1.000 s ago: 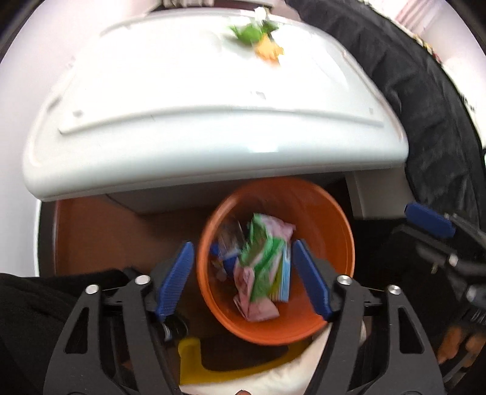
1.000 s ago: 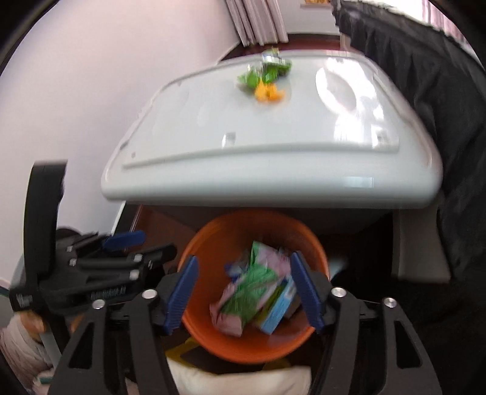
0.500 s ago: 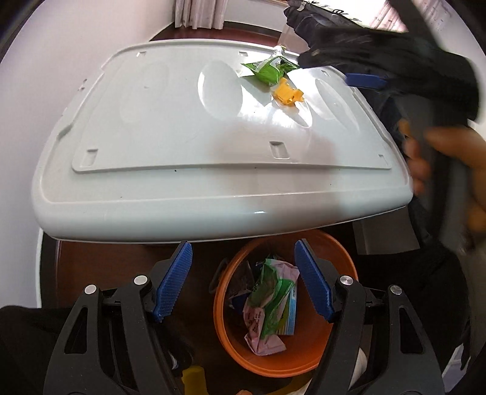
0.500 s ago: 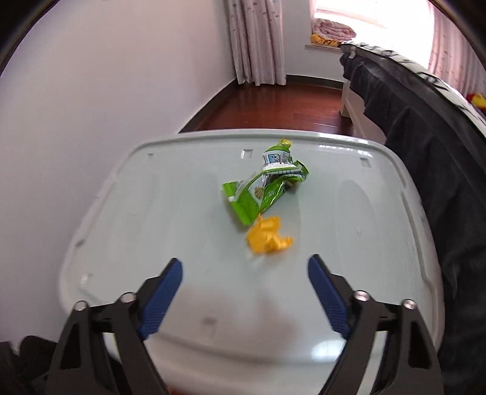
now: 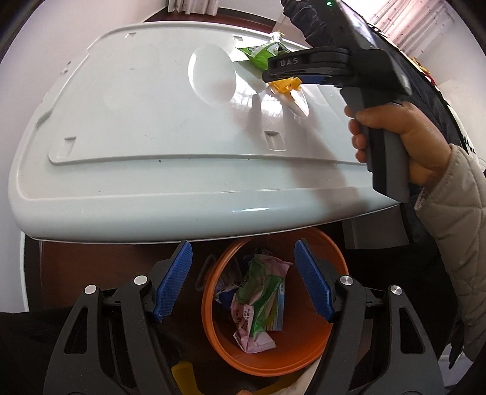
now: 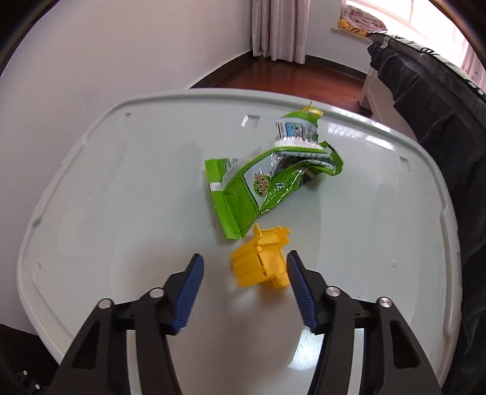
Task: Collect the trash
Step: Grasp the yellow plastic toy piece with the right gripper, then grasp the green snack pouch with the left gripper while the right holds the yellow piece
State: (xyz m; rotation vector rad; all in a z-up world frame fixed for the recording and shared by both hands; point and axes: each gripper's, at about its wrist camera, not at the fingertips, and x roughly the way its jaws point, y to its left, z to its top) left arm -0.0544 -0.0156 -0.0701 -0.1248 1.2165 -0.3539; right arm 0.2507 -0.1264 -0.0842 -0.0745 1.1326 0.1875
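A crumpled yellow piece of trash (image 6: 261, 262) and a green snack wrapper (image 6: 267, 182) lie on the white table (image 6: 121, 212). My right gripper (image 6: 244, 273) is open just above the table, the yellow piece between its fingers, close to the right one. In the left wrist view the right gripper (image 5: 291, 80) hovers over the yellow piece (image 5: 285, 85) and green wrapper (image 5: 262, 54). My left gripper (image 5: 243, 273) is open and empty above the orange bin (image 5: 334, 334), which holds several wrappers (image 5: 258, 297) on the floor below the table edge.
A dark-covered bed (image 6: 440, 100) runs along the table's right side. A white wall (image 6: 91, 60) is at the left, curtains (image 6: 279, 27) at the back. A yellow object (image 5: 182, 376) lies by the bin.
My right gripper has moved from over the bin up and forward across the table to the yellow piece. My left gripper has risen and pulled back from the bin.
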